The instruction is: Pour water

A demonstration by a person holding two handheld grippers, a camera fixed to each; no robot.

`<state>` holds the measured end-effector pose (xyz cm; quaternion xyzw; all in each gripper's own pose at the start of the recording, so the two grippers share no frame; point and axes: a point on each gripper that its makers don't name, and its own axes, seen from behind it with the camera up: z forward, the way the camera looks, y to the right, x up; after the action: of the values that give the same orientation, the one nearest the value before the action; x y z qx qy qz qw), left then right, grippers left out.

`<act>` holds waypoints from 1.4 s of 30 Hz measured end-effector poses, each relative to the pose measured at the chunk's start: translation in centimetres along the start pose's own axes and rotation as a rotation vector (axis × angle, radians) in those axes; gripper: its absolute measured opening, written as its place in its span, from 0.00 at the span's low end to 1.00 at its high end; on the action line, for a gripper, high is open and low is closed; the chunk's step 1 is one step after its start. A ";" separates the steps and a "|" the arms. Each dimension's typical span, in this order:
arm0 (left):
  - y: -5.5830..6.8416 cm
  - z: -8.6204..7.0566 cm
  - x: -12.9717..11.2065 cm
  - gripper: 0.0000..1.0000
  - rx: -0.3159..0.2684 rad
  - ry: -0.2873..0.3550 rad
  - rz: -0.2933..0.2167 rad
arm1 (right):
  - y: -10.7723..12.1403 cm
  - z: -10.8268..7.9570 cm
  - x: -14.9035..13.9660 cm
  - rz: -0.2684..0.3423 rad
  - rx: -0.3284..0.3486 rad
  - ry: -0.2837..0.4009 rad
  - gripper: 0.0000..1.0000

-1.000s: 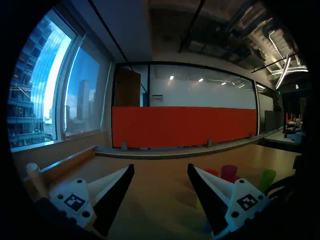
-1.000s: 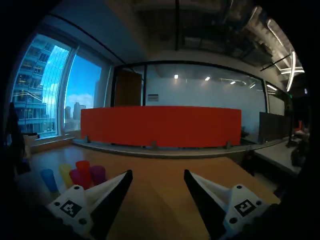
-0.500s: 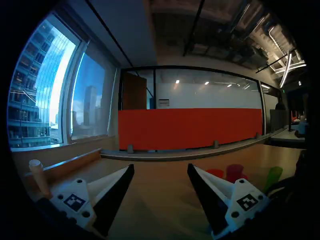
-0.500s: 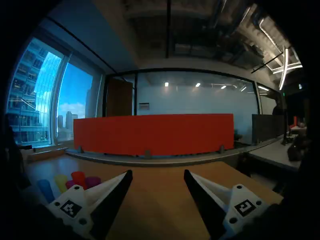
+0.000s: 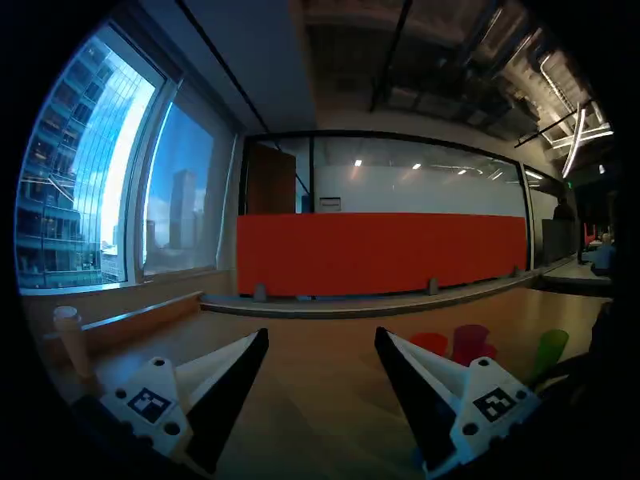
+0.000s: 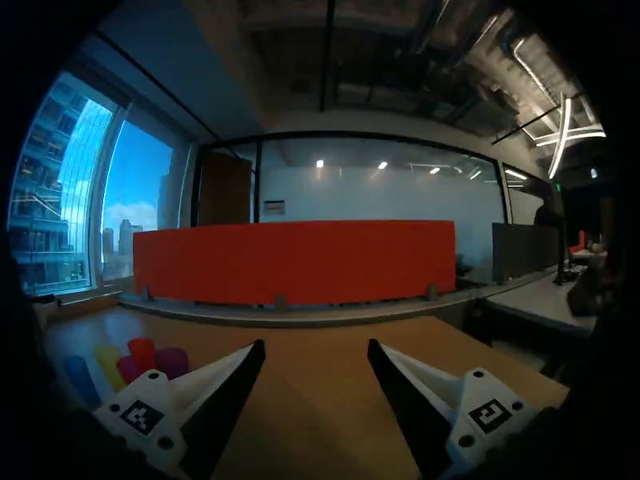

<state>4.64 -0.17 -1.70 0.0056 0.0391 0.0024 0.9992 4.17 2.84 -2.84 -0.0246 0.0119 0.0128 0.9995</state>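
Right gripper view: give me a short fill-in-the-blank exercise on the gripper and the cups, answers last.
In the right gripper view, the right gripper has its jaws ____. The cups stand on the table toward the ____ edge of that view. The end cup nearest that edge is ____.
Missing words: open; left; blue.

In the left gripper view, a cluster of cups (image 5: pixel 470 342) stands on the tabletop (image 5: pixel 320 376) to the right, and an upright post (image 5: pixel 70 340) stands near its left edge. A partition (image 5: pixel 376 254) runs along the far edge, behind the cups. Windows (image 5: pixel 88 200) lie to the left. In the right gripper view, the cups stand at the left and another desk (image 6: pixel 536 300) at the right.
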 end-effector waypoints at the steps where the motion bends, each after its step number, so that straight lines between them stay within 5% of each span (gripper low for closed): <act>1: 0.2 0.0 0.0 0.99 -0.003 0.002 0.004 | 0.0 0.0 -0.1 0.000 -0.001 -0.002 0.99; 8: 1.1 0.1 -0.2 0.99 -0.023 0.006 0.013 | 0.5 -0.1 -0.6 0.004 -0.010 -0.010 1.00; 42: 0.6 0.8 -4.1 0.99 -0.028 -0.055 -0.011 | -0.2 -0.2 -0.2 -0.006 0.006 -0.014 1.00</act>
<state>0.58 0.44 -0.57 -0.0087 0.0117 -0.0029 0.9999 4.00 2.67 -3.01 -0.0215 0.0051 0.0097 0.9997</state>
